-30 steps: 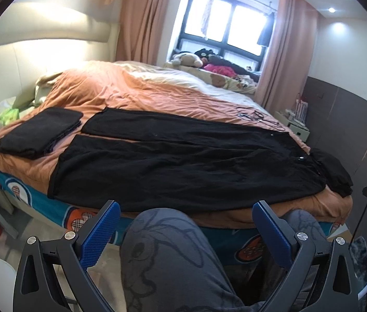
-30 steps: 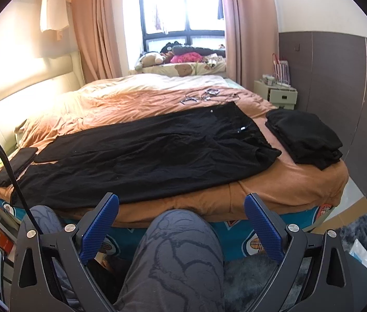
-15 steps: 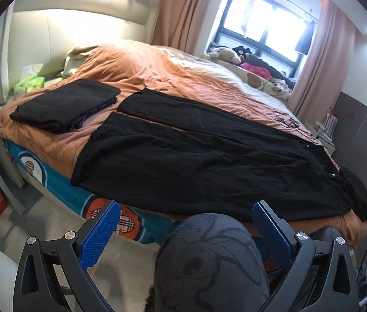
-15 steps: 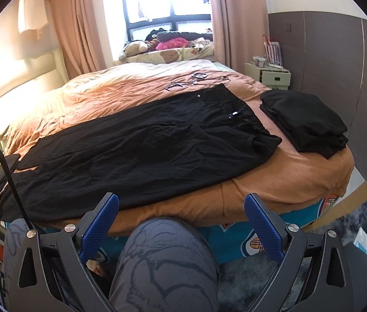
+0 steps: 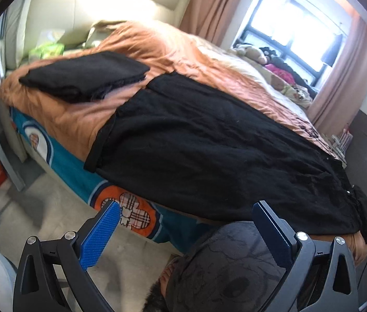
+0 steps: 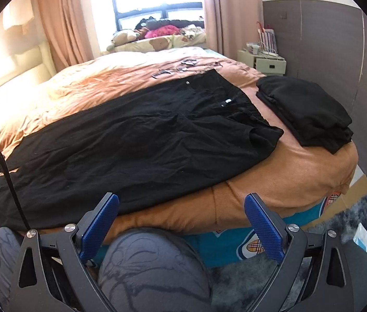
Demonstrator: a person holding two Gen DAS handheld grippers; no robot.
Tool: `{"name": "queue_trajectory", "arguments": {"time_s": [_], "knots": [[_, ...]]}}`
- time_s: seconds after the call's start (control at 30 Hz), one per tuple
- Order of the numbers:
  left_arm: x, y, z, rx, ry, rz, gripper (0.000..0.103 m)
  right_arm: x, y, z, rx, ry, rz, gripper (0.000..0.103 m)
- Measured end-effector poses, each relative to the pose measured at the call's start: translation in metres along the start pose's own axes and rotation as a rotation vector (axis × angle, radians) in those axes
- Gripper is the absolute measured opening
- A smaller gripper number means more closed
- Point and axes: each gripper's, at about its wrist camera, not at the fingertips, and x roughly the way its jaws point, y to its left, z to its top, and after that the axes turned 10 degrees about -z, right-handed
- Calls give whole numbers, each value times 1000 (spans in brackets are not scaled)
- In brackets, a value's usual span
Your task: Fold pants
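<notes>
Black pants (image 5: 209,140) lie spread flat across the orange bedcover, leg hems at the left, waist at the right; they also show in the right wrist view (image 6: 136,140). My left gripper (image 5: 186,230) is open and empty, off the bed's near edge, nearest the leg hems. My right gripper (image 6: 182,219) is open and empty, just short of the bed edge, nearest the waist end. Neither gripper touches the pants.
A folded black stack (image 5: 84,75) lies on the bed left of the hems. Another folded black stack (image 6: 305,109) lies right of the waist. The person's grey-clad knee (image 6: 152,267) sits below the grippers. A nightstand (image 6: 264,61) stands at the far right.
Both grippers have moved forward toward the bed. The left view has swung left and tilted, bringing the leg hems closer. Both grippers stay open.
</notes>
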Motion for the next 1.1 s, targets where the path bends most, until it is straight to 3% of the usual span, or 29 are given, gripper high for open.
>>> {"name": "queue_trajectory", "arguments": {"time_s": [0.37, 0.67, 0.77, 0.93, 1.03, 1.1], "knots": [[45, 40, 0, -123, 20, -64, 99, 31, -18, 6, 85, 64, 13, 97], [75, 65, 2, -168, 19, -80, 85, 43, -15, 12, 111, 116, 7, 97], [75, 70, 4, -173, -7, -62, 66, 47, -11, 15, 105, 108, 1, 97], [64, 79, 10, -188, -74, -47, 23, 57, -12, 18, 105, 93, 17, 97], [55, 84, 15, -203, -104, -33, 12, 64, -19, 16, 119, 95, 12, 97], [49, 86, 17, -212, -119, -26, 10, 69, -25, 17, 144, 103, 11, 92]]}}
